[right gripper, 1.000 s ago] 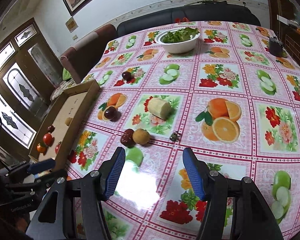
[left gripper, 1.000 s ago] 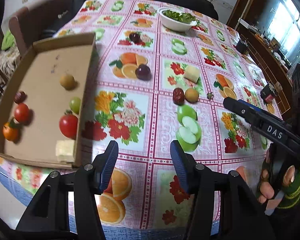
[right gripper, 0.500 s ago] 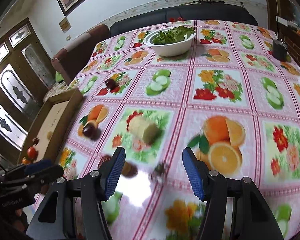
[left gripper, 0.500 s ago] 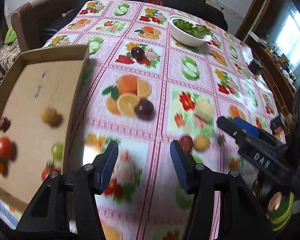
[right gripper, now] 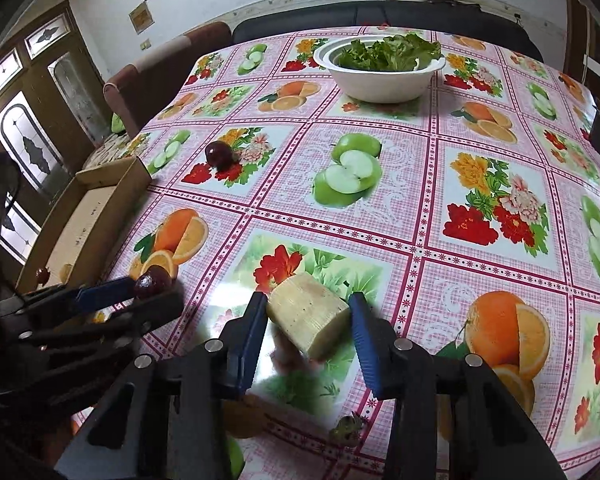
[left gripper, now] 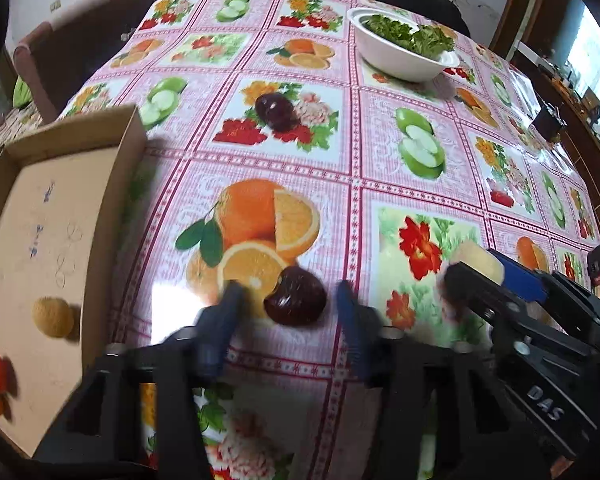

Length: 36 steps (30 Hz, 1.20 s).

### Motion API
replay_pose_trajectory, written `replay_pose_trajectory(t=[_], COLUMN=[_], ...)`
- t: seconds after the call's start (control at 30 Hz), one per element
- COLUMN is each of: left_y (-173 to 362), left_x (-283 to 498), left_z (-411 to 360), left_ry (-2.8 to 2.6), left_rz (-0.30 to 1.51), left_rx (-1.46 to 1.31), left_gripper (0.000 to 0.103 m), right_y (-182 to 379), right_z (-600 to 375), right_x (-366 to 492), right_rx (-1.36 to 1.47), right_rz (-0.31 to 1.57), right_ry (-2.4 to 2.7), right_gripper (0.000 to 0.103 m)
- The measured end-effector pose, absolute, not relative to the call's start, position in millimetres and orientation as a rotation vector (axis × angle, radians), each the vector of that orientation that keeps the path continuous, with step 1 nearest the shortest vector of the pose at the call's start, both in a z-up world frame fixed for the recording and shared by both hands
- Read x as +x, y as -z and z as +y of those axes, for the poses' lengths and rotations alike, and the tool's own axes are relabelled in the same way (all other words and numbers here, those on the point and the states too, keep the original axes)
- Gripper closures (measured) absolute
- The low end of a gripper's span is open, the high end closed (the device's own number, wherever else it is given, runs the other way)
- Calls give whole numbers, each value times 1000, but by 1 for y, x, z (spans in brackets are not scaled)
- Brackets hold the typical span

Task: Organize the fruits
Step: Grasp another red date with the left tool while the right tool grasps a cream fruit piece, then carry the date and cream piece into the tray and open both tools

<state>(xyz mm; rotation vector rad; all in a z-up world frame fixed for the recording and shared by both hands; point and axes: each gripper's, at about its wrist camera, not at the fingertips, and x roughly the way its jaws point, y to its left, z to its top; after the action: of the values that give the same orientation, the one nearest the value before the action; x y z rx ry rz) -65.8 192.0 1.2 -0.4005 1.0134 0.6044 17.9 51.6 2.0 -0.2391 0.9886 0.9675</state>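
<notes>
Dark plum (left gripper: 296, 296) sits on the surface (left gripper: 380, 152) between my left claw (left gripper: 288, 320) fingers, spread wide and not touching. My right claw (right gripper: 310, 320), also released, brackets the pale cylinder chunk (right gripper: 308, 316). Cardboard box (left gripper: 112, 208) is just left.

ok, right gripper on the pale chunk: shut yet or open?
Open. The right gripper straddles the pale cylindrical chunk; a gap shows between the chunk and the right finger, and the chunk lies on the tablecloth.

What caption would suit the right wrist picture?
Right gripper, jaws open, straddles a pale yellow chunk on the fruit-print tablecloth.
</notes>
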Motion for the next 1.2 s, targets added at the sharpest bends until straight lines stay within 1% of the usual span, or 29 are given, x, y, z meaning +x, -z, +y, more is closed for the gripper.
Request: replay_pose_trajectory(t=[0.03,0.07,0.23,0.57,1.2], left_y=[-1,-1,-7,-44,-70], left_x=[-64,-64,-71,-108,-180], left_z=[192,192,190,180,204], left_ry=[-598,-599,-598,-679,-819], left_rz=[1012,1013,1001,944,871], left_rx=[-399,-398,-400,-355,-362], left_gripper=[76,76,76,76,76], right_y=[-4,-7,-21,-42,-77], right_z=[49,45,29,18,60], right_x=[19,19,21,5,-51], right_rx=[-227,-218,-157,-112,-141], right_rz=[988,983,966,948,897], right_ry=[-965,-961,-951,-972,-1119], right_gripper=[60,61,61,61,61])
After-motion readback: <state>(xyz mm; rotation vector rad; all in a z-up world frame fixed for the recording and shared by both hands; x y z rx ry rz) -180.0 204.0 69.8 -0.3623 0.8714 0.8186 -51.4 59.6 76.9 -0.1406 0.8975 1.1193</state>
